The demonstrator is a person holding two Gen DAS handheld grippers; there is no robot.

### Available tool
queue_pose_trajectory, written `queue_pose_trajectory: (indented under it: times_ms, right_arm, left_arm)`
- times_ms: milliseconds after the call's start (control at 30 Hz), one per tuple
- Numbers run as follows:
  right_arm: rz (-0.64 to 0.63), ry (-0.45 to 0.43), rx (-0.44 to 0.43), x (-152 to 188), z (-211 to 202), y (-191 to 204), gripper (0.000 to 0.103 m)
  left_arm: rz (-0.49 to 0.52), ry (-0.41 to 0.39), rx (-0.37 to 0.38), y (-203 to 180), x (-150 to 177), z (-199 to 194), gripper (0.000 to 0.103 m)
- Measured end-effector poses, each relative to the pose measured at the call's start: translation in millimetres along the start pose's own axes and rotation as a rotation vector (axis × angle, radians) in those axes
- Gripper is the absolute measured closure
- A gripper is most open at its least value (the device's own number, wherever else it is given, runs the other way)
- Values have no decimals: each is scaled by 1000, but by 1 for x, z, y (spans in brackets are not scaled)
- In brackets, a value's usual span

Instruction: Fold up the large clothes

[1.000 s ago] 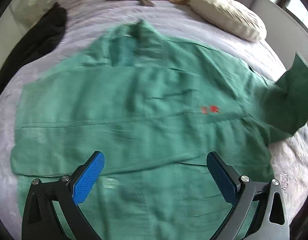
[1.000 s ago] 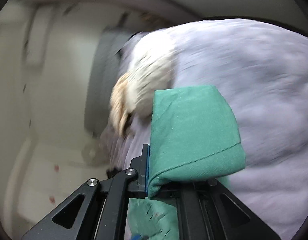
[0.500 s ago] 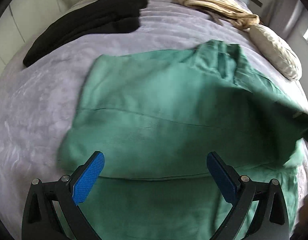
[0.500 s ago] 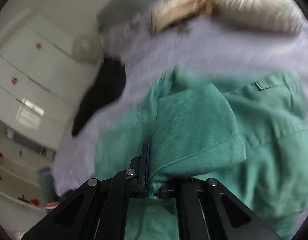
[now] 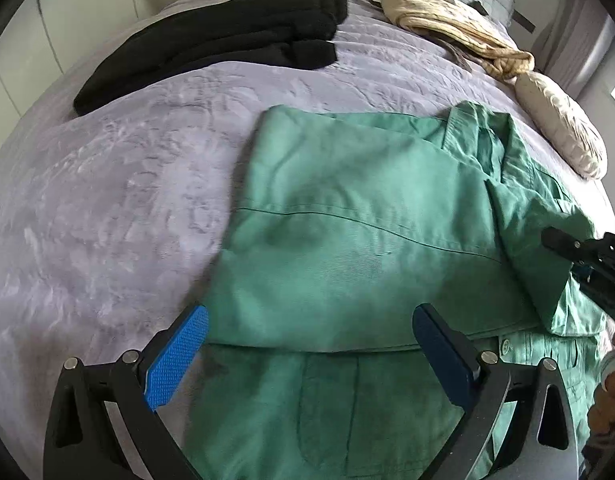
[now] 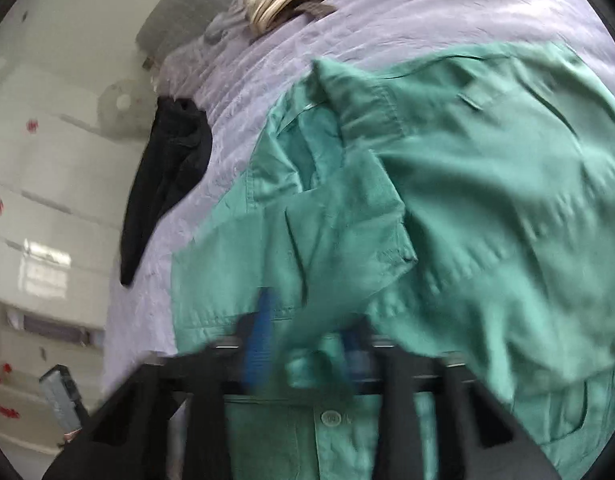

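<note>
A large green shirt (image 5: 347, 248) lies on the lilac bedspread (image 5: 107, 208), its left side folded over the middle. My left gripper (image 5: 307, 356) is open and empty, just above the shirt's near part. My right gripper (image 6: 307, 344) hovers over the shirt's right sleeve (image 6: 347, 240), which now lies folded across the body. Its blue pads are blurred and stand a little apart, with green cloth between them. The right gripper also shows at the right edge of the left wrist view (image 5: 587, 256).
Black clothing (image 5: 211, 40) lies at the far left of the bed. A cream bundle (image 5: 447, 28) and a cream pillow (image 5: 559, 128) lie at the far right. White cupboards (image 6: 47, 200) stand beyond the bed's left side.
My right gripper carried the sleeve from the right over onto the shirt's body, and its jaws have parted. The left wrist view swung left over the shirt.
</note>
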State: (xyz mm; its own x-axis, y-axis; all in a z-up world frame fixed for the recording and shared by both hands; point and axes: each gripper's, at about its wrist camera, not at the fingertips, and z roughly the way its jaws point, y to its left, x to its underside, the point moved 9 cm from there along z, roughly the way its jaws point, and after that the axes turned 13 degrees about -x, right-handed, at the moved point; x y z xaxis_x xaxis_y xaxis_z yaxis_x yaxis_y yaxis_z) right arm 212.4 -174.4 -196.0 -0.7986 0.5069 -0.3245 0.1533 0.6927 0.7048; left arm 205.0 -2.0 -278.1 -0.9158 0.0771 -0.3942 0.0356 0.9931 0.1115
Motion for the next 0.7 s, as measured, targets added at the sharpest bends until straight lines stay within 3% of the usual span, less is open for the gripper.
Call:
queue_pose_trajectory:
  times_ms: [67,133,233,333,400,500,600,700]
  right_arm:
    - [-165,43,65,5,12,29,87]
    - [-319,94,144,16,29,50,80]
    - [-447,213,188,45,62,67,38]
    - [-492,267,174,71,68,71,38]
    - [-441,264,124,82,50,64,38]
    - [-263,223,75,88,3,31,38]
    - [-10,115,70,85,-59,-31,37]
    - [262,-67,62,80,-128,-103,37]
  left_arm:
    - [-18,-11,-14,9,0,-1,1]
    - [-29,-14,-32,17,1,0,1]
    - [-40,-3,-61,29,2,4,1]
    - [-33,4,-69,33,1,5,1]
    - [-12,0,-56,25,-1,3,1]
    - [21,-5,-7,-2,-4,-1,1]
    - [71,-7,40,-39,-8,2,1]
    - [107,8,85,-77,-11,10,1]
